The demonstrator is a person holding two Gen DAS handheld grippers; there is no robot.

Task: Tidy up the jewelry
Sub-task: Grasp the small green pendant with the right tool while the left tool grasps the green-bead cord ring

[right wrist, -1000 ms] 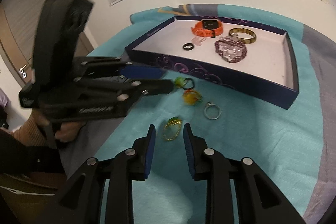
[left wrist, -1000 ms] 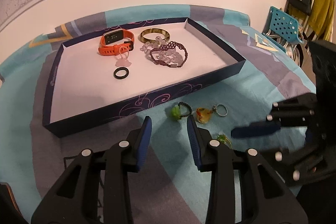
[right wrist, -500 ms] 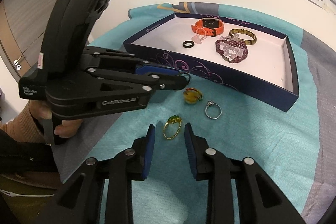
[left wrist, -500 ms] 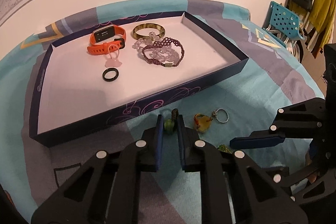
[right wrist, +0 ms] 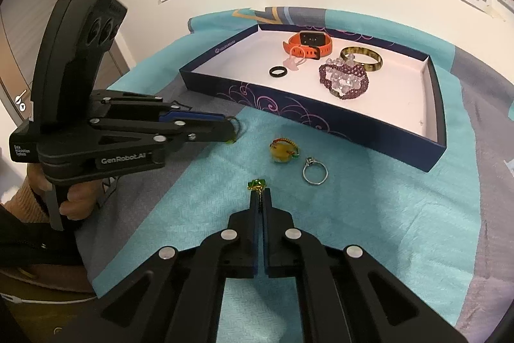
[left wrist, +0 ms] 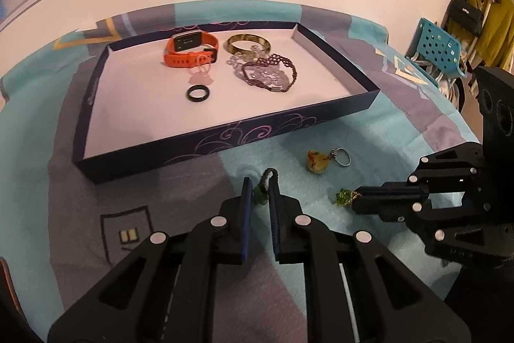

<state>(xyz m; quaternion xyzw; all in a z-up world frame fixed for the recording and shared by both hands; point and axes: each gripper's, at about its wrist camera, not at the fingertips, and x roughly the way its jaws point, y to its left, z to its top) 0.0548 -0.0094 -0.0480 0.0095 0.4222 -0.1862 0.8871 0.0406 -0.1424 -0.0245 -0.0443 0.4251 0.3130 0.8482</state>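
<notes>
left gripper (left wrist: 259, 185): jaws drawn narrow and clamped on a green bead charm (left wrist: 261, 196), whose dark cord loop (left wrist: 270, 174) is seen sticking out past the tips; closing has only just finished. right gripper (right wrist: 260, 193): jaws have just been closing and are now pressed together on a gold ring with green stones (right wrist: 256, 184), the stones showing at the tips. both pieces are gripped low over the teal cloth (right wrist: 369, 214), just before the near wall of the navy tray (left wrist: 289, 126).

step in hand is judged to be the lift and carry into the tray. both lifts are best made straight up before any travel, so that the near wall is cleared. the ring is pinched only by its edge, so the grip is to be kept firm and the wrist unrolled. release is best made low over the bare white floor at the tray's near side, apart from the black ring (left wrist: 198, 93), the orange watch (left wrist: 191, 50), the beaded bracelets (left wrist: 268, 74) and the bangle (left wrist: 246, 43).

left on the cloth, between the grippers and the tray's near right corner: a yellow pendant (right wrist: 282, 150) and a silver ring (right wrist: 314, 172).
</notes>
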